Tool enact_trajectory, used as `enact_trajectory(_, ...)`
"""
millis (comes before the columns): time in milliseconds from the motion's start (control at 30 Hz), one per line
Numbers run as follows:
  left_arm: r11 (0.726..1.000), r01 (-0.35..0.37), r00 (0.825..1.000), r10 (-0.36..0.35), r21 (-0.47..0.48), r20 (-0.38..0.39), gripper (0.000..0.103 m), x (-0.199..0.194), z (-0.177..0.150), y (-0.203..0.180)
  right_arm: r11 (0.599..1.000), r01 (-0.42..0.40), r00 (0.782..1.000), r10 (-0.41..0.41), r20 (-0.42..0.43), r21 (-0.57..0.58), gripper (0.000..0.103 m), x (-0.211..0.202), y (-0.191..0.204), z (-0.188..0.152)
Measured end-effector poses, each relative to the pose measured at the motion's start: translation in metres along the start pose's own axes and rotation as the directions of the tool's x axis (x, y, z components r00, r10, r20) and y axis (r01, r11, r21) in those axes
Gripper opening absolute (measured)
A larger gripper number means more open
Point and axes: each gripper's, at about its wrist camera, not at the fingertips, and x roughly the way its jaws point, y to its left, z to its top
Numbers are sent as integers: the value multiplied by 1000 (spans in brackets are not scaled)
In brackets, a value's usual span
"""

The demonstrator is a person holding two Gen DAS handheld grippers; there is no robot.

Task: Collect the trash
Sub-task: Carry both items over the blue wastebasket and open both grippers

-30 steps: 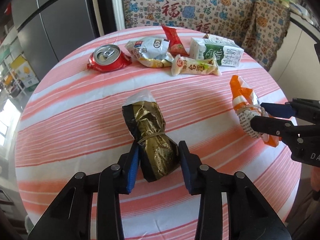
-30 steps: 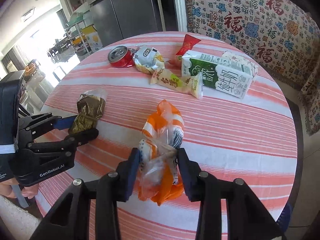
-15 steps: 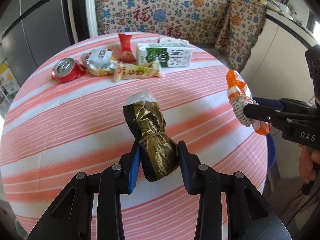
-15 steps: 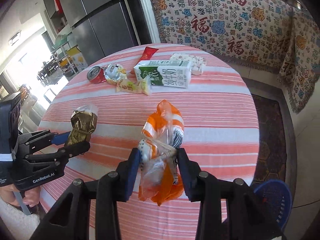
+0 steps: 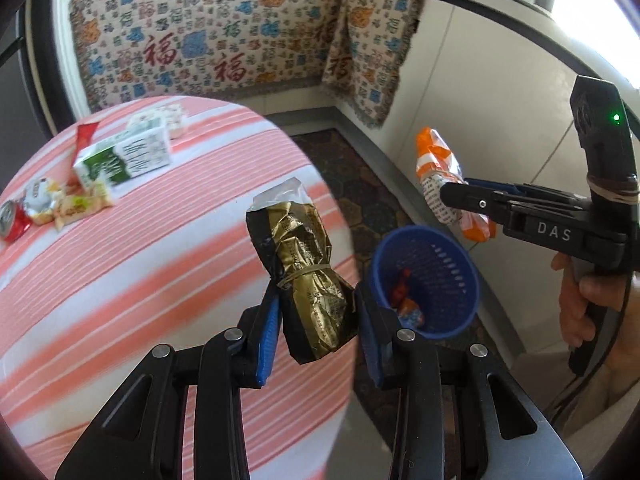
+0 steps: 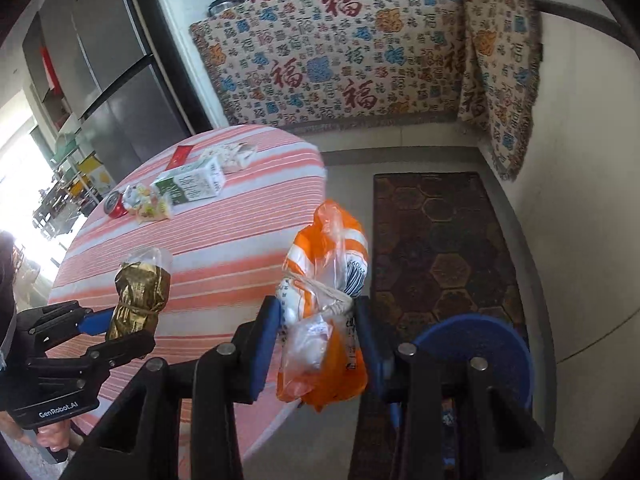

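Observation:
My left gripper is shut on a crumpled gold foil bag tied with a rubber band, held in the air at the right edge of the round striped table. My right gripper is shut on an orange and white plastic bag, off the table over the floor. A blue mesh bin stands on the floor just right of the gold bag, with some wrappers inside. The right wrist view shows the bin's rim beside my right fingers. Each view shows the other gripper with its bag.
On the table's far side lie a green and white milk carton, a red can, a red packet and several snack wrappers. A dark patterned mat covers the floor. A patterned cloth hangs over the counter behind. A grey fridge stands at the left.
Both grippers have swung to the right off the table with their bags held. The blue bin has come into view below them, and the table's trash has slid to the left.

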Motion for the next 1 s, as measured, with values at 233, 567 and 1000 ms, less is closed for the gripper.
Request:
enact_trajectory(233, 990, 129, 990, -126, 55, -65, 36, 54, 19, -78, 983, 127, 992, -126, -12, 132, 39, -20, -88, -27)
enact_trajectory(567, 975, 192, 975, -176, 115, -139, 37, 128, 30, -147, 949, 199, 979, -185, -79, 246, 39, -15, -170, -49)
enact_trajectory(1000, 949, 250, 958, -213, 194, -192, 81, 181, 26, -178, 922, 203, 978, -172, -118, 330, 47, 8, -211, -60)
